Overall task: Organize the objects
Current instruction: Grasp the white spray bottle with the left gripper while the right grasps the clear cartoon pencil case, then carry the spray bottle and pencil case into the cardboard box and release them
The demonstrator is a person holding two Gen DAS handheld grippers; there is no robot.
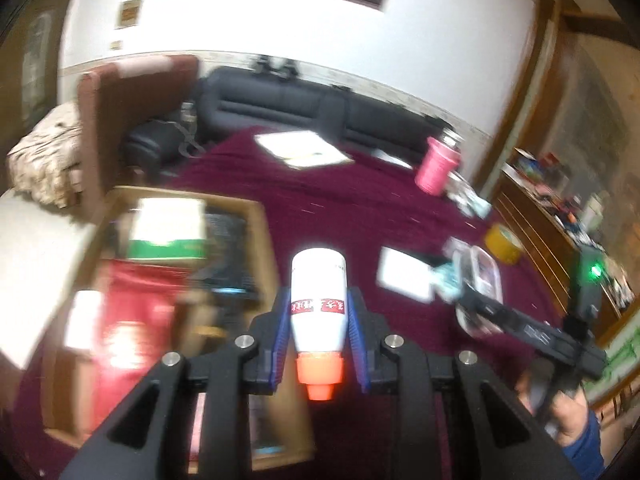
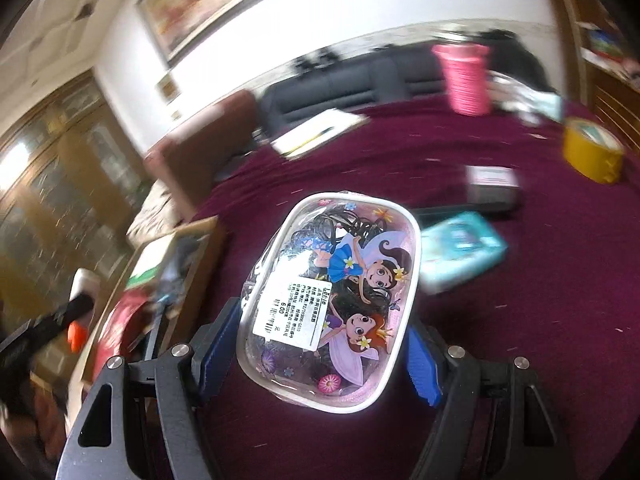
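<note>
My left gripper (image 1: pixel 318 316) is clamped on a white bottle (image 1: pixel 319 300) with an orange cap (image 1: pixel 320 372). The blue pads press both flanks of its body, cap end toward me and base pointing away. I hold it by the middle so it cannot pivot while I carry it. It hangs clear of the dark red tablecloth (image 1: pixel 360 200), just to the right of the wooden box (image 1: pixel 260 216), which sits at about nine o'clock from the bottle. The box already has a green-and-white packet (image 1: pixel 168 232) and a red item (image 1: pixel 136 308) in it, so I judge it to be where things are being gathered.

My right gripper (image 2: pixel 324 344) grips a clear pouch (image 2: pixel 332 300) printed with cartoon girls, with dark hair ties inside. The pads bear on its two long edges near the end closest to me, leaving most of it sticking out ahead. From this pouch, the box lies at about nine o'clock, so both loads probably need to go leftward.

Loose things remain on the cloth: a teal packet (image 2: pixel 460 256) at three o'clock from the pouch, a yellow tape roll (image 2: pixel 592 152) at two o'clock, a pink cup (image 2: pixel 466 80) near one o'clock, and a white booklet (image 2: pixel 320 130) at twelve.

The pouch is soft, so it may sag or slip if I tilt it.
</note>
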